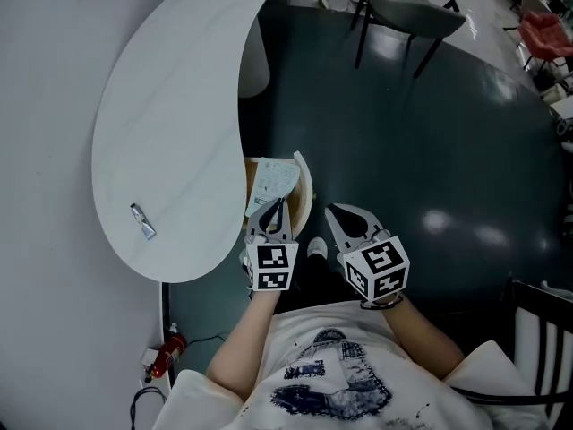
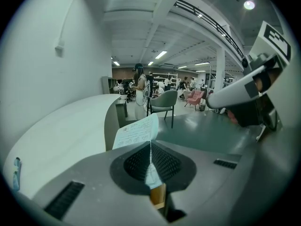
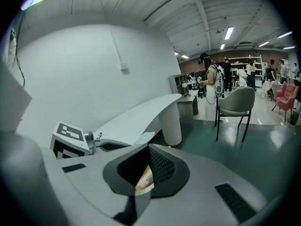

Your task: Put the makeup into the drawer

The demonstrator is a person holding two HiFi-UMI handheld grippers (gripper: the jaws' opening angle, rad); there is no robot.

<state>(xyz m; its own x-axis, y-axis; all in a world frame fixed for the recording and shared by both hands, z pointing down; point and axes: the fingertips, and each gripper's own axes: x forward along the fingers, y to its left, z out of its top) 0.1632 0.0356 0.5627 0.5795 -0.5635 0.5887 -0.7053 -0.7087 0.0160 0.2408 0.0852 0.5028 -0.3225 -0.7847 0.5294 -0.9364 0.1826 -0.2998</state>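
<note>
No writing could be read. The printed sheet [image 1: 273,183] lying in the open drawer [image 1: 307,195] carried rows of fine text and a ruled form. It was too small to make out in the head view, and in the left gripper view [image 2: 136,132] it showed only as faint lines. The marker cube [image 1: 271,267] on each gripper bore black-and-white square patterns, and the person's T-shirt [image 1: 331,379] had a dark print with no legible words.

The head view alone showed the whole layout. A white kidney-shaped table [image 1: 179,106] stood at the left, with the drawer pulled out from under its near end. The makeup tube [image 1: 141,221], small and silvery, lay on the tabletop close to the near edge. The left gripper view caught that tube only at its far left margin [image 2: 15,172]. The right gripper view did not show it clearly. That view showed the left gripper's cube [image 3: 70,138], the table's pedestal [image 3: 170,121] and a grey chair [image 3: 235,102], with people standing far behind.

The left gripper [image 1: 276,204] hung over the drawer with its jaws pressed together on nothing. The right gripper [image 1: 332,210], beside it over the dark floor, also had its jaws pressed together and empty. The tube lay well apart from both, to the left of the left gripper's jaws.
</note>
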